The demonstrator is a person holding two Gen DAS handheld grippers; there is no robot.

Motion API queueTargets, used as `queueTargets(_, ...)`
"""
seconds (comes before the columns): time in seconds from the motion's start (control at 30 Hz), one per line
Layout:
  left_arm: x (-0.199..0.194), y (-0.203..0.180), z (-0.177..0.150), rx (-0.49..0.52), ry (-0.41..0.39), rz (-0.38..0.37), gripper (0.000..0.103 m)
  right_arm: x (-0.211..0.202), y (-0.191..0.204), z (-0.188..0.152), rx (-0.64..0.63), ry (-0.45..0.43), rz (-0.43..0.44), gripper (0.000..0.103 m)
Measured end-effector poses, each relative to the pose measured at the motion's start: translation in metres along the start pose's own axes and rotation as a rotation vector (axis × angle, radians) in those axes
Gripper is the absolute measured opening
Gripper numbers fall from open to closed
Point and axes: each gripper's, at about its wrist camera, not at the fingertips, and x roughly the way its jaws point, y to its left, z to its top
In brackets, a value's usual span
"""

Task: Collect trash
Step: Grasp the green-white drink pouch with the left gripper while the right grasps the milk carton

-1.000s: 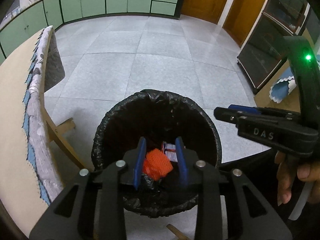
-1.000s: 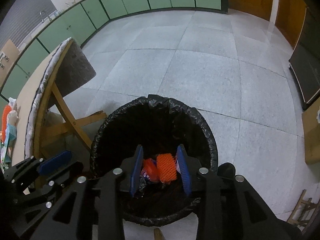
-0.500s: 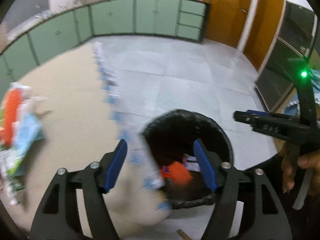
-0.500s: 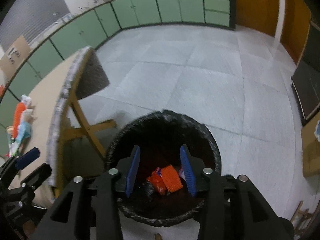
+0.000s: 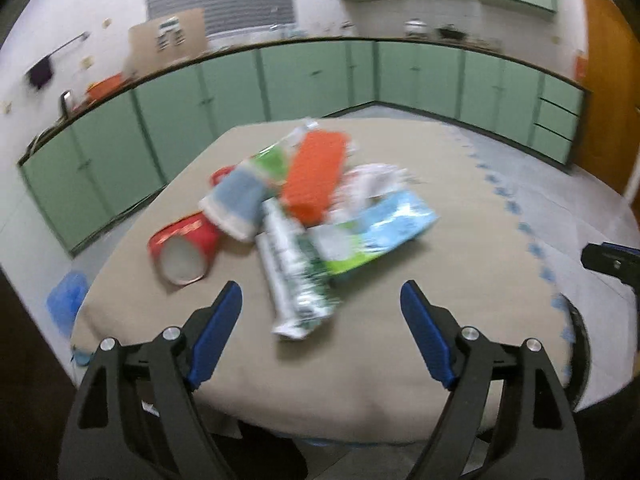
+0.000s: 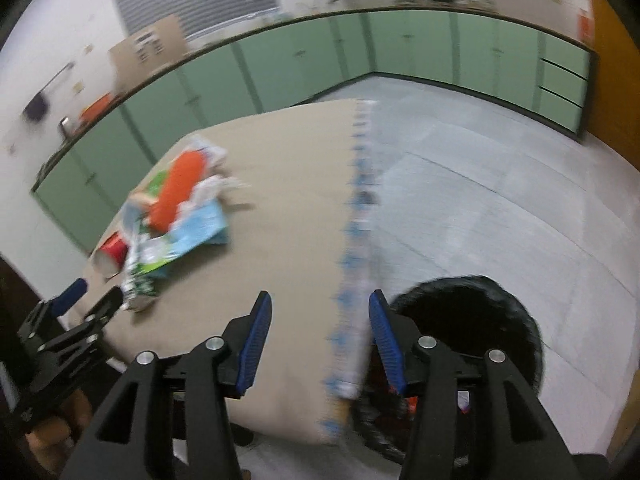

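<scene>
A pile of trash lies on the beige table (image 5: 460,280): a red cup (image 5: 184,246) on its side, an orange mesh roll (image 5: 316,174), a green-white wrapper (image 5: 298,280), a light blue pouch (image 5: 380,232) and a blue-white cup (image 5: 236,200). My left gripper (image 5: 320,330) is open and empty, near the table's front edge, facing the pile. My right gripper (image 6: 316,340) is open and empty over the table's right edge. The pile (image 6: 172,216) shows at its left. The black-lined bin (image 6: 480,320) stands on the floor at its right, with orange trash (image 6: 412,402) inside.
Green cabinets (image 5: 312,76) line the far walls. A wooden door (image 5: 612,92) is at the right. The tablecloth's blue-patterned edge (image 6: 356,240) hangs beside the bin. The grey tiled floor (image 6: 500,200) lies to the right. The left gripper also shows in the right wrist view (image 6: 86,300).
Both grippers have opened, dropped the orange trash into the bin, and swung left and up from the bin to the table. The left now faces the pile.
</scene>
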Motion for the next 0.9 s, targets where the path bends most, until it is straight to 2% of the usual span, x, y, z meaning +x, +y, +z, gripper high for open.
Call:
queueTargets(0.13, 0.02, 0.005, 0.002, -0.005, 0.031, 0.01, 0.079, 0.019, 0.039, 0.008, -0.079, 0.018, 0.044, 0.051)
queueTargets(0.27, 0.039, 0.01, 0.001, -0.01, 0.058, 0.029, 0.078, 0.033, 0.055, 0.015, -0.107, 0.035, 0.068, 0.052)
queueTargets(0.33, 0.047, 0.014, -0.003, -0.015, 0.077, 0.015, 0.062, 0.039, 0.062, 0.017, -0.113, 0.039, 0.072, 0.054)
queueTargets(0.37, 0.05, 0.017, -0.005, -0.019, 0.089, -0.002, 0.04, 0.042, 0.066, 0.019, -0.117, 0.043, 0.075, 0.054)
queueTargets(0.47, 0.052, 0.022, -0.007, -0.025, 0.103, -0.036, 0.04, 0.051, 0.078, 0.021, -0.119, 0.06, 0.088, 0.054)
queueTargets(0.6, 0.041, 0.033, -0.008, -0.027, 0.077, -0.049, 0.04, 0.057, 0.097, 0.023, -0.089, 0.069, 0.083, 0.055)
queueTargets(0.9, 0.004, 0.065, -0.01, 0.004, -0.009, -0.078, 0.04, 0.077, 0.143, 0.023, 0.017, 0.033, 0.004, 0.071)
